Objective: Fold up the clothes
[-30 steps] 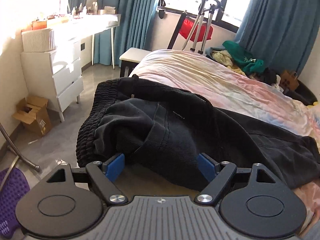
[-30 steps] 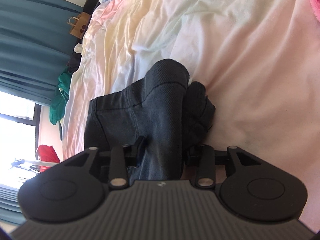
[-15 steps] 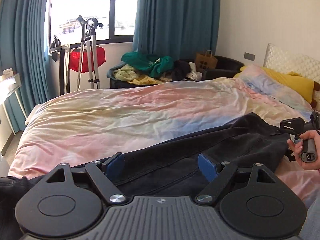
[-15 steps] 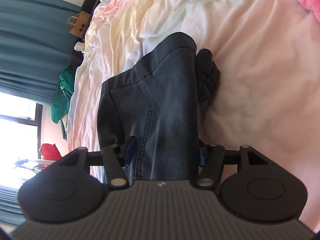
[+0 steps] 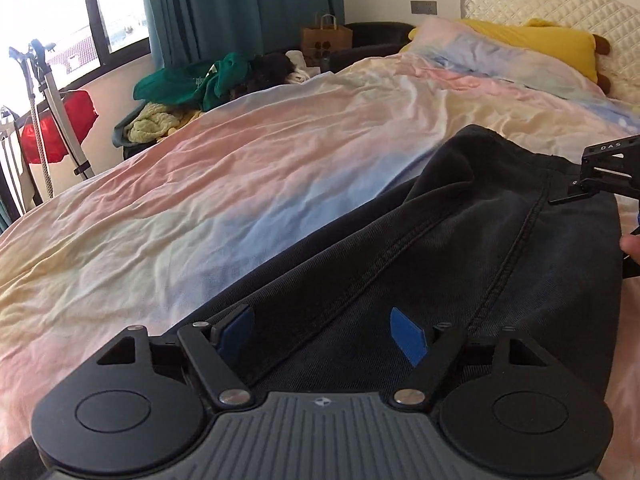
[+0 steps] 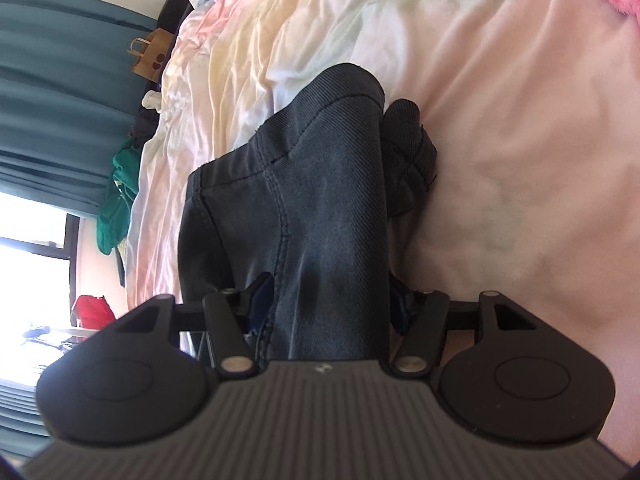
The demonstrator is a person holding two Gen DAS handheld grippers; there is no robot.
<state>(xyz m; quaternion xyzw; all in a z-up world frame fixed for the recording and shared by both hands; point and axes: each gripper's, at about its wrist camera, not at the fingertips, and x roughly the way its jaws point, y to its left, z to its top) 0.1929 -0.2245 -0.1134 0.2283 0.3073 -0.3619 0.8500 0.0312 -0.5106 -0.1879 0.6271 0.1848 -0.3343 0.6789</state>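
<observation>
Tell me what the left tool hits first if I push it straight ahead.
The left tool would likely run along the dark garment lying between its open fingers, then reach the pastel bedspread beyond; depth is unclear.

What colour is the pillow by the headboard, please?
The pillow is mustard yellow, clearest in the left wrist view.

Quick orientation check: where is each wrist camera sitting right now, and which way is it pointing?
Left wrist: sits behind the open left gripper, over the dark denim garment, facing across the pastel duvet to the teal curtains.
Right wrist: rolled sideways behind the right gripper, facing the garment.
Shared: garment, duvet, brown paper bag.
</observation>
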